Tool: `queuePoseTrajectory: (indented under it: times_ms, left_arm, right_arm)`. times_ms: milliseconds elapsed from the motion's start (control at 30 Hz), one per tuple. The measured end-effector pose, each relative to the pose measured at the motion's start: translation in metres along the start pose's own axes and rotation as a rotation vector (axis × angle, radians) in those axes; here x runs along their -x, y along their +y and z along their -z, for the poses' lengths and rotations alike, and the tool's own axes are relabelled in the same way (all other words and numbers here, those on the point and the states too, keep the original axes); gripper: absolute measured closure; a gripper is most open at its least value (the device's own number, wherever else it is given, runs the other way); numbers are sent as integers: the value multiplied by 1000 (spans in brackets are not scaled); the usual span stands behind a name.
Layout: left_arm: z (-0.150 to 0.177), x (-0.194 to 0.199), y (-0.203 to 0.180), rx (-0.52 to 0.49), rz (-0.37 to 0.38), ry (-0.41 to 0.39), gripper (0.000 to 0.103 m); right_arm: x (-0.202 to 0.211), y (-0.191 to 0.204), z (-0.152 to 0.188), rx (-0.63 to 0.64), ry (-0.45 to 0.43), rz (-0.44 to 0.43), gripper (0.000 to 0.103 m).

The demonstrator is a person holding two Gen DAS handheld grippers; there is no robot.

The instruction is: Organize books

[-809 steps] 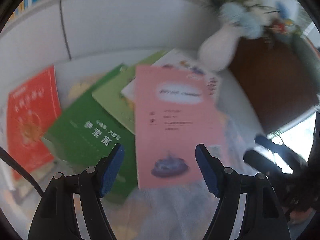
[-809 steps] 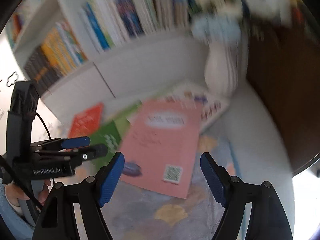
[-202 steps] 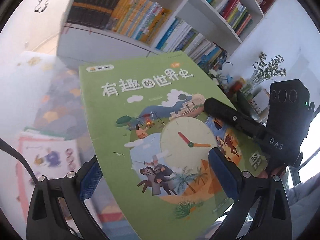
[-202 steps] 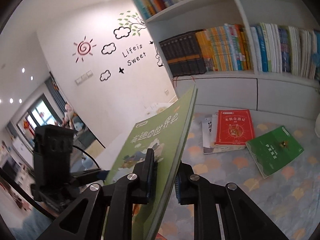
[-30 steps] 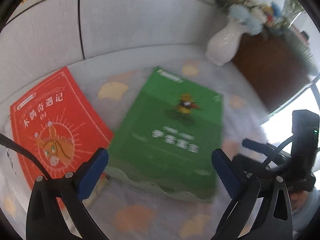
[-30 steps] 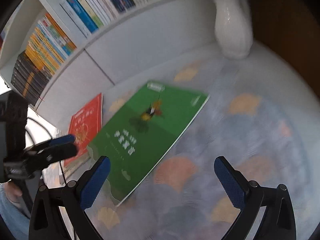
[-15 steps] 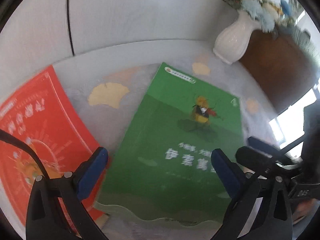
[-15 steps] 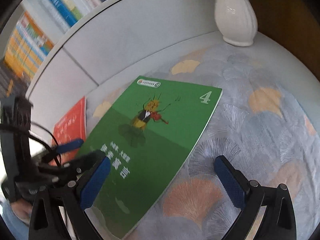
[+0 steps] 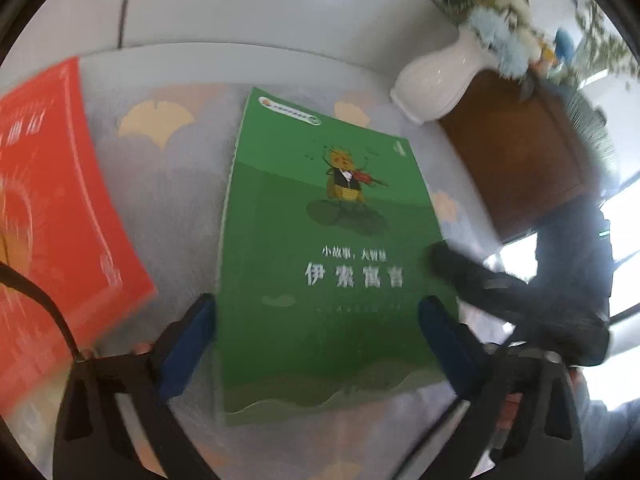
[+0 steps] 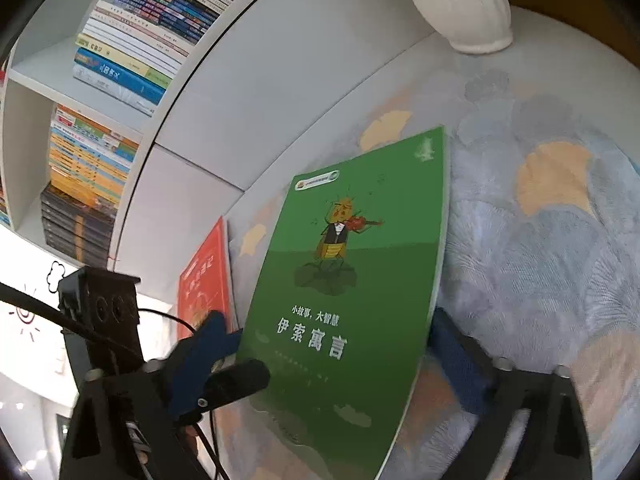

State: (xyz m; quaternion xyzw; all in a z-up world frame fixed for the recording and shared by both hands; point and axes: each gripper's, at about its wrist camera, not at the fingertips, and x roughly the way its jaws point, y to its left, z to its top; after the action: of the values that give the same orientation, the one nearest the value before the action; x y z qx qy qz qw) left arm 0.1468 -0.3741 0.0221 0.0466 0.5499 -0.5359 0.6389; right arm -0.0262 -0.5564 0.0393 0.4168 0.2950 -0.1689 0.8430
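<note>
Book with cricket cover flat on rug — second book to its left, vase behind-right, bookshelf behind.

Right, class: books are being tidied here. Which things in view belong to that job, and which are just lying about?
Part of the job:
- green book, between both sets of closing fingers
- red book
- left gripper
- right gripper
- bookshelf

Just lying about:
- white vase of flowers
- patterned rug
</note>
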Motion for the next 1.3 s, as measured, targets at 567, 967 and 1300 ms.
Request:
queuePoseTrajectory:
  times_ms: [567,967,1300]
  left_arm:
    - [54,95,-45,-16,-101,-180,60]
    - [119,209,-56,1,-278,-326,60]
    - [224,309,-22,152,-414,-422,60]
  right_arm:
    - [19,38,60,161,119,-63,85]
    - [54,148,103,466,97,-135,85]
    - [54,236,205,634,191,-248,83]
